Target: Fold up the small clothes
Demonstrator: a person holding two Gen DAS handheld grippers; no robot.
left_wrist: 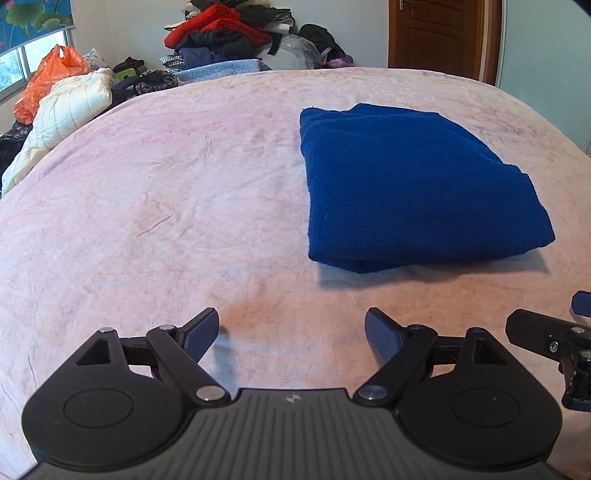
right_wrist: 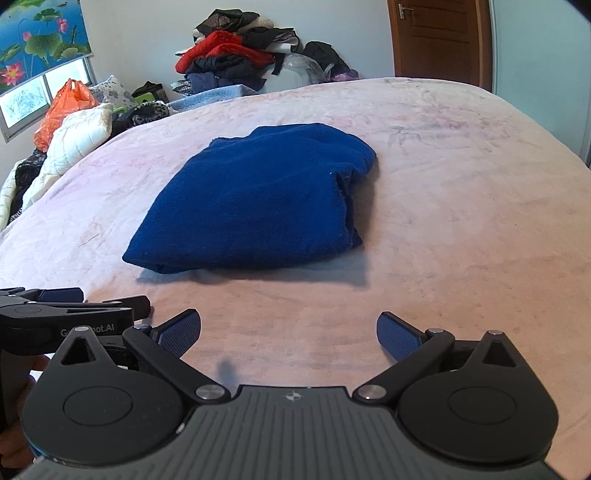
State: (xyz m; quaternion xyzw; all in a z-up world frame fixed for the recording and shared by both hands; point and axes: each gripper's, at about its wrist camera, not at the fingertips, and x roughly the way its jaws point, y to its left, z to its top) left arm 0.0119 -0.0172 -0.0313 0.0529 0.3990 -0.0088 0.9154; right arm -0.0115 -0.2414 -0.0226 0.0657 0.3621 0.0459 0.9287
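A dark blue knitted garment (left_wrist: 410, 184) lies folded into a thick rectangle on the pink bed cover (left_wrist: 166, 206). It also shows in the right wrist view (right_wrist: 255, 199), with layered edges along its right side. My left gripper (left_wrist: 291, 332) is open and empty, low over the cover, short of the garment's near edge and to its left. My right gripper (right_wrist: 288, 332) is open and empty, in front of the garment's near edge. The right gripper shows at the left wrist view's right edge (left_wrist: 546, 336); the left gripper shows at the right wrist view's left edge (right_wrist: 66, 310).
A heap of red and dark clothes (left_wrist: 229, 33) is piled against the far wall. An orange plastic bag (left_wrist: 48, 81) and a cream quilted jacket (left_wrist: 66, 110) lie off the bed's left side below a window. A brown door (left_wrist: 439, 33) stands at the back right.
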